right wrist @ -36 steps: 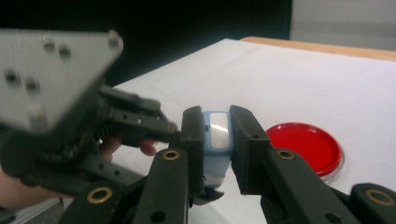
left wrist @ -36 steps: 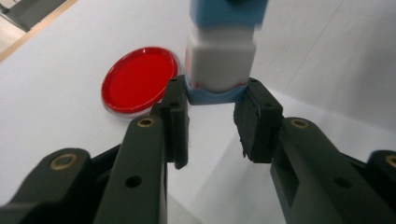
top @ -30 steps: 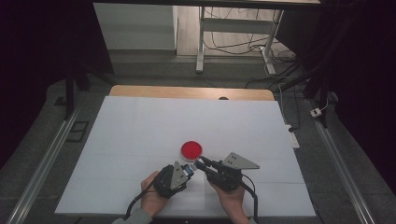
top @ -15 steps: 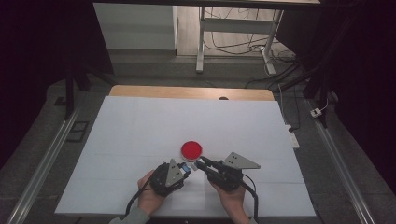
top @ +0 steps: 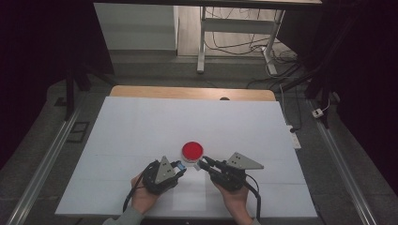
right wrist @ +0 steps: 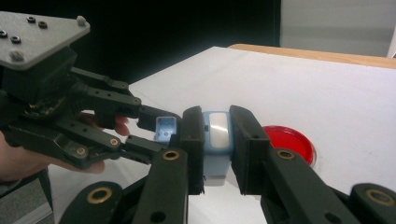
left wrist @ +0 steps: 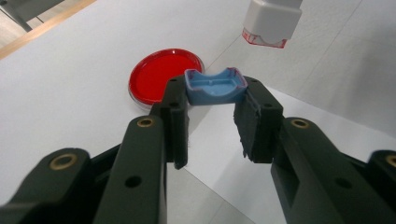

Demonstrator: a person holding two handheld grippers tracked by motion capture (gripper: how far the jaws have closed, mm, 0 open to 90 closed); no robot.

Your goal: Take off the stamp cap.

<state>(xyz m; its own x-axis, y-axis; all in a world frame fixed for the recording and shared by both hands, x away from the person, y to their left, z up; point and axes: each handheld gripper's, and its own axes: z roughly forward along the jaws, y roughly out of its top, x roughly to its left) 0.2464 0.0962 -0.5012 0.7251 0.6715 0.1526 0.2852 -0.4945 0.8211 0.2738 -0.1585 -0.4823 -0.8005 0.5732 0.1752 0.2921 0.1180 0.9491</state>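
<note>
From above, I see a white table (top: 141,131) with a round red dish (top: 193,150) lying flat near its middle. My two hands come in from the bottom edge. The left gripper (top: 179,167) and the right gripper (top: 201,165) point toward each other, tips close together just below the dish. A small blue cap (top: 179,165) sits at the left gripper's tip, and a small pale case (top: 202,164) at the right gripper's tip.

In the left gripper view, the left gripper (left wrist: 215,105) pinches the blue cap (left wrist: 215,87) between its two black jaws, holding it by its ends. The cap is shallow, hollow side facing the camera, with a curved dip in its upper edge. Behind it the red dish (left wrist: 161,74) rests on the table. The pale case (left wrist: 273,21) hangs at the top right, apart from the cap.

In the right gripper view, the right gripper (right wrist: 217,140) clamps the pale case (right wrist: 217,140) upright between its jaws, pads pressed on both sides. To the left, the left gripper (right wrist: 161,130) holds the blue cap (right wrist: 166,129) just beside the case; I cannot tell whether they touch. The red dish (right wrist: 289,140) lies behind on the right.
</note>
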